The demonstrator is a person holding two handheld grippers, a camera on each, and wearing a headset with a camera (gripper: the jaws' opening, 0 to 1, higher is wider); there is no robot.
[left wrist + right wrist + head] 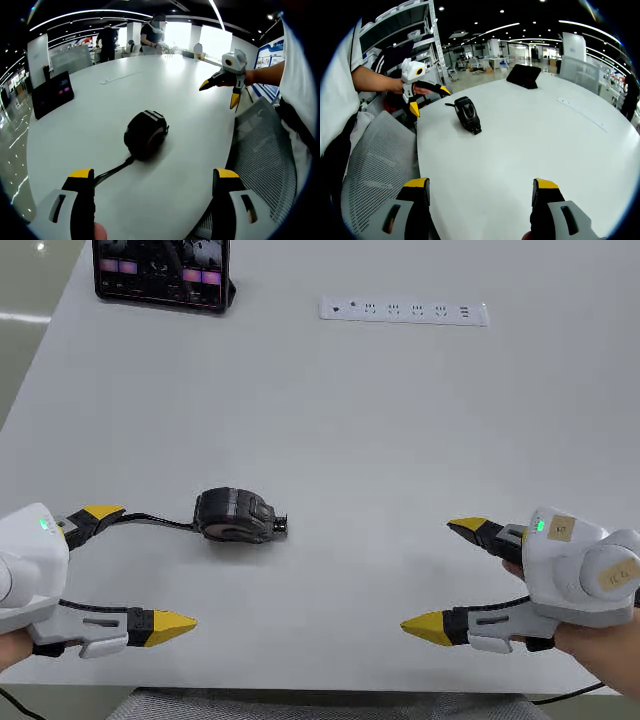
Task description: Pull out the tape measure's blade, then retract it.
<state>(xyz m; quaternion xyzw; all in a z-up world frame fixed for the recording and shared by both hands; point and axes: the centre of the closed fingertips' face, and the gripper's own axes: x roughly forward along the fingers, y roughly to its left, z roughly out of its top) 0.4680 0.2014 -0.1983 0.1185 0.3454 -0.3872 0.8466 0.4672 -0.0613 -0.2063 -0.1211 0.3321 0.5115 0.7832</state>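
Observation:
A black tape measure point(236, 516) lies on the white table point(400, 420), its blade drawn in, with only the end hook showing at its right side. Its black strap point(150, 520) trails left toward my left gripper point(140, 567), which stands open, holding nothing, just left of the case. My right gripper point(443, 575) is open too, well off to the right. In the left gripper view the tape measure point(145, 134) sits ahead of the open left gripper point(153, 175), with the right gripper point(219, 95) beyond. The right gripper view has the tape measure point(468, 112) far ahead of the right gripper point(481, 183), near the left gripper point(430, 102).
A dark tablet on a stand point(163, 270) is at the far left of the table and a white power strip point(404, 311) at the far middle. A grey mesh chair point(260, 145) sits at the near edge. People stand far off in the room.

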